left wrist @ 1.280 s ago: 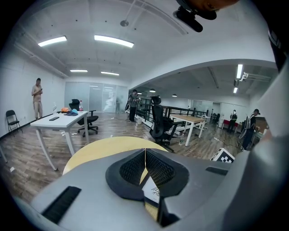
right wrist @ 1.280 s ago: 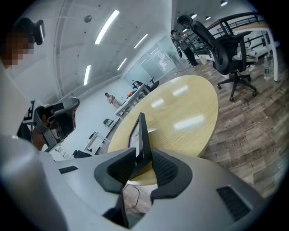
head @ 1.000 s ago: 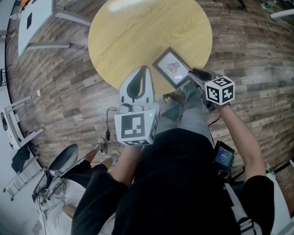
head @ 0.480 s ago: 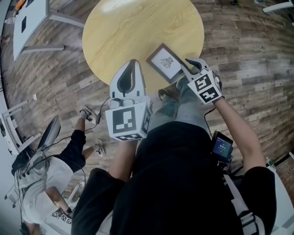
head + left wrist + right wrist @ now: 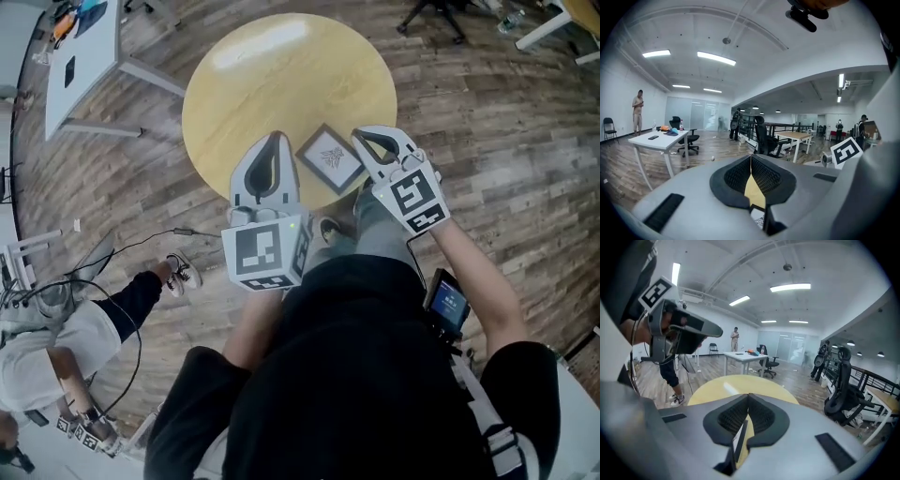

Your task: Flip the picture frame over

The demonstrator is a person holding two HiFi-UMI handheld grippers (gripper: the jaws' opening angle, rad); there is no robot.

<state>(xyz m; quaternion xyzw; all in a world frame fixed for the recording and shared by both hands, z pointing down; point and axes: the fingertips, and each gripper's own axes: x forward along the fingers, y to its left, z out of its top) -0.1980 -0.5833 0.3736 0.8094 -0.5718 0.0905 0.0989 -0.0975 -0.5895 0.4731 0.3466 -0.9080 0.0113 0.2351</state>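
**Item 1: picture frame**. It is lying flat in the centre of the head view, printed face up and turned cornerwise. It is resting on the round yellow surface, close to the rim at the lower side of the picture. Nothing is gripping it. Whether the flip is done or still owed cannot be told from this moment.

**Item 2: left tool**. It is hanging just left of the frame, above the surface, with its jaws pressed together and pinching nothing. In its own view, yellow surface and a sliver of frame are showing through the gap below the tips.

**Item 3: right tool**. It is hanging just right of the frame with its jaws pressed together and empty. The frame's edge is showing through the gap beneath them.

**Item 4: surroundings.** A wooden floor is running all round. A white table is standing at the upper left, and a seated person is occupying the lower left.

**Condition notes (judgement).**
- The frame is sitting near the rim, so a sideways nudge could send it sliding off onto the floor.
- A flat, thin frame is offering little edge, so tips may skid across it.
- A weak pinch mid-turn could be dropping it face-first.
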